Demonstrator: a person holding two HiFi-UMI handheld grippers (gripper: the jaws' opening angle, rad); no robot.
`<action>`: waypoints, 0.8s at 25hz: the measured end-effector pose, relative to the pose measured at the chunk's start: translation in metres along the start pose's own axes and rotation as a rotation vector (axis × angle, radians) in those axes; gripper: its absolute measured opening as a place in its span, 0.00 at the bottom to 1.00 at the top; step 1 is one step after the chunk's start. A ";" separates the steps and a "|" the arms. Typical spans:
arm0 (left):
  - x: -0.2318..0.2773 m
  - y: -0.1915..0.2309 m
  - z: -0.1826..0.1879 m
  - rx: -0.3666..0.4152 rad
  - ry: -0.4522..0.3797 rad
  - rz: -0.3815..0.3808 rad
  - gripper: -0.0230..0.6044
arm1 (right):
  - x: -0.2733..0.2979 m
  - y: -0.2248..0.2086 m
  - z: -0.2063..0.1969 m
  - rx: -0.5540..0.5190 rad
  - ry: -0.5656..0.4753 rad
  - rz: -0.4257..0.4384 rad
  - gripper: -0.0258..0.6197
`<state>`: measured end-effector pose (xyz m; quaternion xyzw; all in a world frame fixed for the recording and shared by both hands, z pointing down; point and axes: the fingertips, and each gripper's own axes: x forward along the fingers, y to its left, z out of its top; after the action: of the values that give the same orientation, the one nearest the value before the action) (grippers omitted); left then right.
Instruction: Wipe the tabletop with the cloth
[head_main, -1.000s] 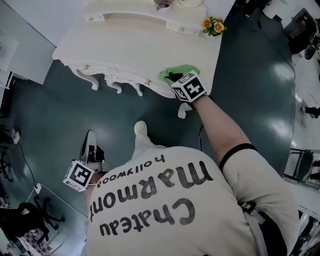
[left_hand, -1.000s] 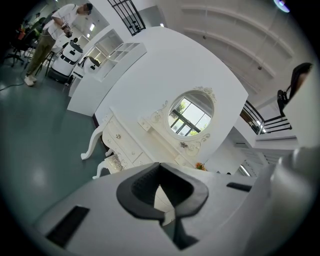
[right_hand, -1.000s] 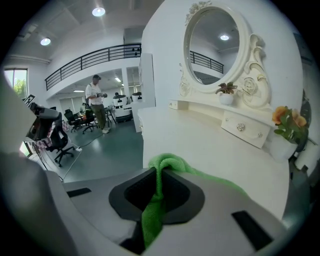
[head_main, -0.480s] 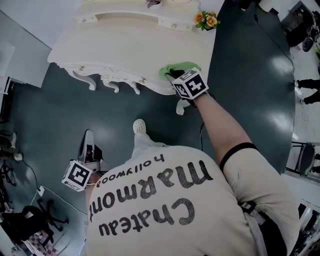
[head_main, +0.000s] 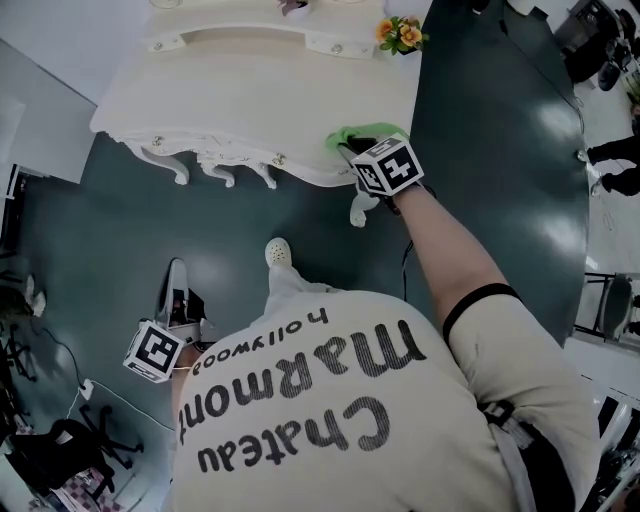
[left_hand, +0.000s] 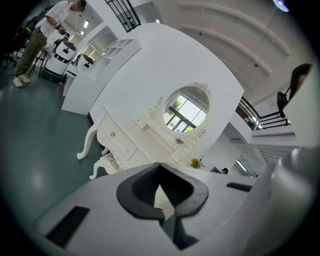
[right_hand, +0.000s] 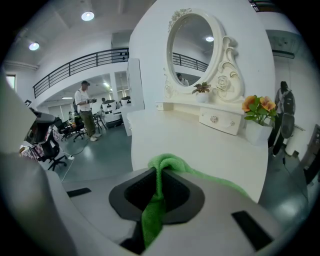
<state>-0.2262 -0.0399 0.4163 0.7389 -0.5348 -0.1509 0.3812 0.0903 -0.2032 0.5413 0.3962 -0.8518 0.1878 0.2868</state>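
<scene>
A green cloth (head_main: 362, 135) lies bunched on the front right corner of the cream dressing table (head_main: 260, 90). My right gripper (head_main: 350, 152) is shut on the green cloth (right_hand: 159, 176), which sticks up between the jaws and trails down; the tabletop (right_hand: 190, 142) stretches ahead to the mirror. My left gripper (head_main: 178, 290) hangs low at my side over the dark floor, far from the table. In the left gripper view its jaws (left_hand: 161, 189) are closed with nothing between them, pointing toward the dressing table (left_hand: 125, 145).
A pot of orange flowers (head_main: 398, 33) stands at the table's back right corner, near an oval mirror (right_hand: 192, 50) and small drawers (right_hand: 220, 121). A stool leg (head_main: 360, 212) shows under the table's edge. A person (right_hand: 86, 110) stands far off.
The right gripper with the cloth has slid slightly right along the table's front edge. The left gripper has stayed at my side.
</scene>
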 end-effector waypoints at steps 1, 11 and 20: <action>0.000 0.000 -0.001 -0.001 0.003 0.000 0.05 | -0.001 -0.001 -0.001 0.001 0.000 -0.006 0.11; -0.006 0.011 -0.006 -0.015 0.017 -0.007 0.05 | -0.017 -0.011 -0.018 -0.011 0.019 -0.089 0.11; -0.003 0.010 -0.010 -0.027 0.050 -0.034 0.05 | -0.033 -0.022 -0.030 0.135 -0.017 -0.080 0.11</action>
<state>-0.2277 -0.0350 0.4294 0.7461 -0.5105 -0.1459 0.4017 0.1350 -0.1818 0.5454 0.4498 -0.8231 0.2297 0.2597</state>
